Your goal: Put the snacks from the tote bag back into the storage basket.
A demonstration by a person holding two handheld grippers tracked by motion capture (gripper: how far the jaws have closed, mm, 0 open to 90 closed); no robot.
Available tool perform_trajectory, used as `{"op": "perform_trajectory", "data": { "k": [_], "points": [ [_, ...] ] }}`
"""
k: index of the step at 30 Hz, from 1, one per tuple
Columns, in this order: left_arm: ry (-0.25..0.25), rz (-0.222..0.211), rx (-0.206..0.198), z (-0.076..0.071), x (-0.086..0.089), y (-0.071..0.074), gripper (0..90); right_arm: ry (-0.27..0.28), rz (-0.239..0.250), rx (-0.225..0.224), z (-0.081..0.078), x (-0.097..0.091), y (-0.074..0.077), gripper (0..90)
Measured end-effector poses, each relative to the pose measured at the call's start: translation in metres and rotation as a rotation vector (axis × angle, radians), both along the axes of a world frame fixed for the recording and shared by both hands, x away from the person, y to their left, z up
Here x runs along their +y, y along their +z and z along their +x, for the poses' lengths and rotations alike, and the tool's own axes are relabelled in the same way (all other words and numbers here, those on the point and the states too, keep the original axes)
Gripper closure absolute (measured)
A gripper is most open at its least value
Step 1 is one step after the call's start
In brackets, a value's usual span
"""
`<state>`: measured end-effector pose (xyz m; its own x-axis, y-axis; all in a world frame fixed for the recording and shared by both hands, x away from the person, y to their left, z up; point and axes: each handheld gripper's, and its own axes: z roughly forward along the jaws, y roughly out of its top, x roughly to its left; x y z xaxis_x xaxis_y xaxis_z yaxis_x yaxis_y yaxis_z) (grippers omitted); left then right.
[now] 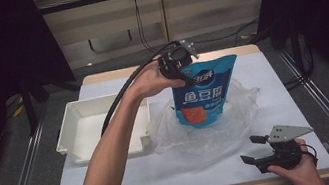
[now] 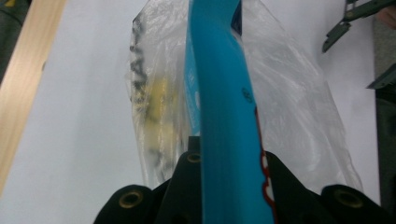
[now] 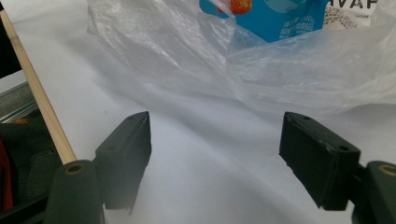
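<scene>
A blue snack pouch (image 1: 204,93) with white lettering and a red picture hangs upright over a crumpled clear plastic bag (image 1: 236,111) on the white table. My left gripper (image 1: 180,72) is shut on the pouch's top left corner. In the left gripper view the pouch (image 2: 224,107) runs edge-on between the black jaws, with the plastic bag (image 2: 289,93) spread below it. My right gripper (image 1: 253,149) rests near the table's front right edge, open with nothing between its pads (image 3: 123,154). In front of them lie the plastic bag (image 3: 261,60) and the pouch's bottom (image 3: 275,16).
A white rectangular tray (image 1: 74,125) sits on the left half of the table (image 1: 176,171), beside the plastic bag. The table's wooden edge (image 3: 39,100) runs close to the right gripper. Dark curtains and metal rails flank the table.
</scene>
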<state>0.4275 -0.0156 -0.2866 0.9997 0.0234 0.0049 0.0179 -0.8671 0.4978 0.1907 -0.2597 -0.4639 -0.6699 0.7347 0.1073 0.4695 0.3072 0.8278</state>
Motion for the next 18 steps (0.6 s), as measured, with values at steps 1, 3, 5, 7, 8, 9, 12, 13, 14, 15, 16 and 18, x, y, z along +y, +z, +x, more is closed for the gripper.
{"op": "perform_trajectory", "data": {
  "k": [1,3,5,7,8,9,12,13,14,15,16,18],
  "points": [
    [-0.001,0.001,-0.011,-0.001,-0.001,0.001,90.0,0.003,-0.003,-0.002,0.000,0.000,0.000,25.0],
    [-0.004,-0.004,-0.007,-0.001,-0.002,0.004,90.0,0.002,-0.001,-0.001,0.000,0.000,0.000,24.9],
    [-0.008,-0.011,0.005,-0.002,-0.002,0.008,90.0,0.000,0.002,-0.001,0.000,0.000,0.000,24.9],
    [0.006,-0.026,0.015,-0.004,-0.002,0.010,90.0,-0.002,0.003,-0.002,-0.001,-0.001,0.001,23.9],
    [-0.003,-0.022,0.006,-0.005,-0.002,0.013,90.0,-0.004,0.005,0.000,-0.001,-0.001,0.001,23.6],
    [-0.001,-0.028,-0.007,-0.006,-0.002,0.015,90.0,-0.006,0.004,0.002,-0.001,-0.001,0.001,23.6],
    [0.002,-0.044,-0.009,-0.009,0.000,0.020,90.0,-0.006,0.003,0.002,0.000,-0.001,0.001,23.5],
    [-0.007,-0.041,0.000,-0.009,0.000,0.022,90.0,-0.007,0.005,0.001,0.000,-0.001,0.001,23.5],
    [-0.014,-0.020,-0.020,-0.010,0.001,0.024,90.0,-0.006,0.006,0.001,0.000,-0.001,0.001,23.4],
    [-0.013,-0.015,-0.019,-0.011,0.001,0.025,90.0,-0.006,0.004,0.002,0.000,-0.001,0.001,23.2],
    [-0.026,0.000,-0.026,-0.012,0.001,0.027,90.0,-0.006,0.002,0.001,0.000,-0.001,0.001,23.2],
    [-0.023,0.022,-0.044,-0.013,0.002,0.030,90.0,-0.008,0.003,0.002,0.000,-0.001,0.000,22.9]
  ]
}}
